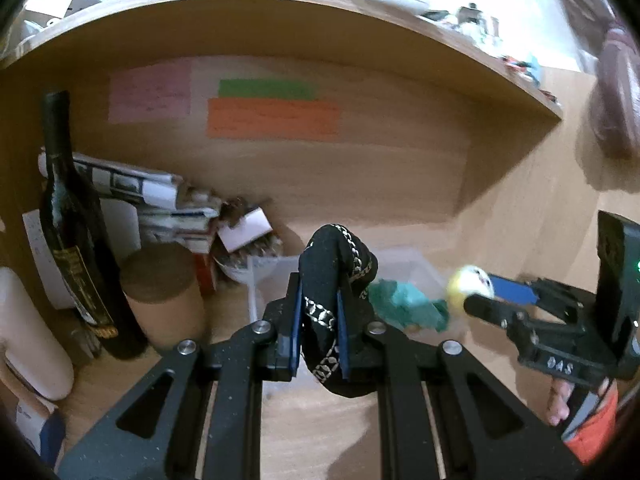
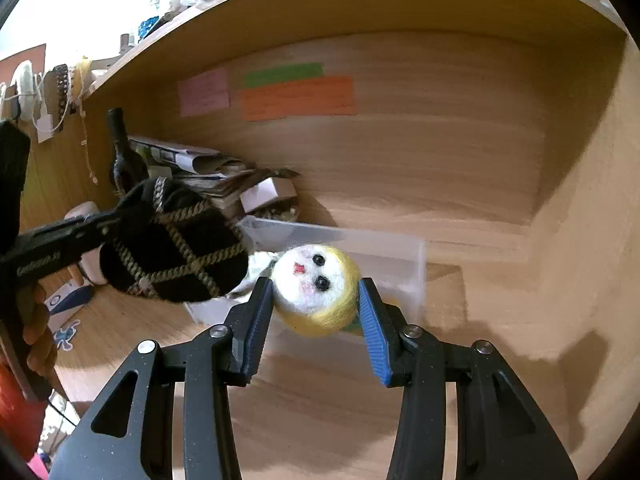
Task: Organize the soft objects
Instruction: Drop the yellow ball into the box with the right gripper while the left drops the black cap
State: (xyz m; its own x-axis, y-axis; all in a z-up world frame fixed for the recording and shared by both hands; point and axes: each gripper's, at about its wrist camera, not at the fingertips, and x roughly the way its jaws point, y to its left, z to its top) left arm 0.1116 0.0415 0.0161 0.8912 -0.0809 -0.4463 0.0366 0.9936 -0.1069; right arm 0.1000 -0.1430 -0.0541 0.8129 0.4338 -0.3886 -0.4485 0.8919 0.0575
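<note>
A: Wooden counter (image 2: 500,320) under a deep shelf (image 1: 280,12), coloured notes (image 1: 272,118) on the back panel. Clutter off to the left of the left tool: dark bottle (image 1: 68,216), cardboard tube (image 1: 160,292), stacked papers (image 1: 160,200).

B: And ahead of both tools?

A: Clear plastic bin (image 2: 360,252), open-topped, with a teal cloth (image 1: 404,304) already inside. Probably the collecting place for the soft things.

B: Left tool (image 1: 320,320)?

A: Clenched on a black patterned pouch (image 1: 336,280), pinched at the middle so both ends bulge past the pads. Held above the near edge of the bin, likely for a straight drop.

B: Right tool (image 2: 316,312)?

A: Grasping a felt ball with a face (image 2: 316,288), white front and yellow back, squeezed lightly between the blue pads (image 2: 372,320). Just short of the bin, to the right of the pouch.

B: Why side by side?

A: Seemingly both aimed at the same bin. Tight quarters, though; risk of one tool bumping the other over the opening.
</note>
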